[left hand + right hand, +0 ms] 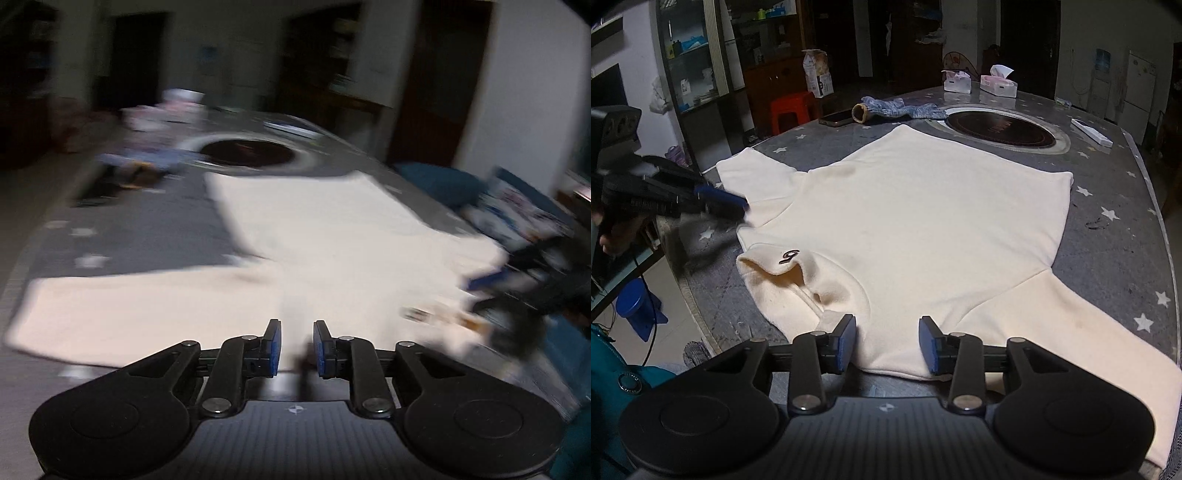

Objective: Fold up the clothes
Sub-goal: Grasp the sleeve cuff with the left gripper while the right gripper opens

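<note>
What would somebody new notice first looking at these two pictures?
The big cream sweater spread flat across the star-patterned grey table fills the middle. Beyond it a dark round hob is set into the tabletop, with two tissue boxes at the far edge. The right gripper stands open over the sweater's near edge.

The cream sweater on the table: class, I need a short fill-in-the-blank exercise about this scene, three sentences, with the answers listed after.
1. The cream sweater lies spread flat on a grey table cover printed with white ____.
2. The black mark on the sweater's folded collar is shaped like the digit ____.
3. Beyond the sweater, by the round dark cooktop, stand ____ tissue boxes.

Missing words: stars; 6; two
</note>
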`<state>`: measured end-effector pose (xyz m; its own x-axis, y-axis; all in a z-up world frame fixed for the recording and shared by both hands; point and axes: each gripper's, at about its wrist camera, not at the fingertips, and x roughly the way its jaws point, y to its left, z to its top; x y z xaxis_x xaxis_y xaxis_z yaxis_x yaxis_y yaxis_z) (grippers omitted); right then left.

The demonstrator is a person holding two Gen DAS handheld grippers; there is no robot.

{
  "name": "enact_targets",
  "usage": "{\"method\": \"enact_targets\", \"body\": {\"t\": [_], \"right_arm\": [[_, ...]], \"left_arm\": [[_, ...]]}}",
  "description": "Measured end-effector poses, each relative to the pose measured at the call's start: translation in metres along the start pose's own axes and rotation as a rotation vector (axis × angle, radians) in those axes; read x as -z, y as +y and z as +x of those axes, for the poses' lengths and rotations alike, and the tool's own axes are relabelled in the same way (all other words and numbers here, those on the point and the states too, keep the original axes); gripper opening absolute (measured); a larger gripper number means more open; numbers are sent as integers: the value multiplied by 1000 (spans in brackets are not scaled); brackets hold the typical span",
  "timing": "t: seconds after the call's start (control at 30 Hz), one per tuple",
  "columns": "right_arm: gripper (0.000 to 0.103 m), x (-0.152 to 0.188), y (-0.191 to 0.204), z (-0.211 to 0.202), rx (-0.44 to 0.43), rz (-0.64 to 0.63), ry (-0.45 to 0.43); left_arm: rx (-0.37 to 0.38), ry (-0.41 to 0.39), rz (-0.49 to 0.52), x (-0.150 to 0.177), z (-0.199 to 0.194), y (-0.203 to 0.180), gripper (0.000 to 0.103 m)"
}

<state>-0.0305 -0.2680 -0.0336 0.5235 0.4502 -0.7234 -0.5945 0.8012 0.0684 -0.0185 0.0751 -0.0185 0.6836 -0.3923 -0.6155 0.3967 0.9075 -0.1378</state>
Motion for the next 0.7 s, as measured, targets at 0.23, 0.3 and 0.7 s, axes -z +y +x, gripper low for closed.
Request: {"method": "enact_targets", "body": {"t": [0.23,0.3,0.7], "right_arm": [[39,-2,5,0,-2,-6,-7],[39,-1,6,-1,4,1,-11],[66,9,7,-17,57,77,-56]], "left_arm": [[-490,-30,-152,-5,4,60,41],[-565,-24,-182,-5,8,73,48],[-587,-31,-176,-2,21,92,6]]}}
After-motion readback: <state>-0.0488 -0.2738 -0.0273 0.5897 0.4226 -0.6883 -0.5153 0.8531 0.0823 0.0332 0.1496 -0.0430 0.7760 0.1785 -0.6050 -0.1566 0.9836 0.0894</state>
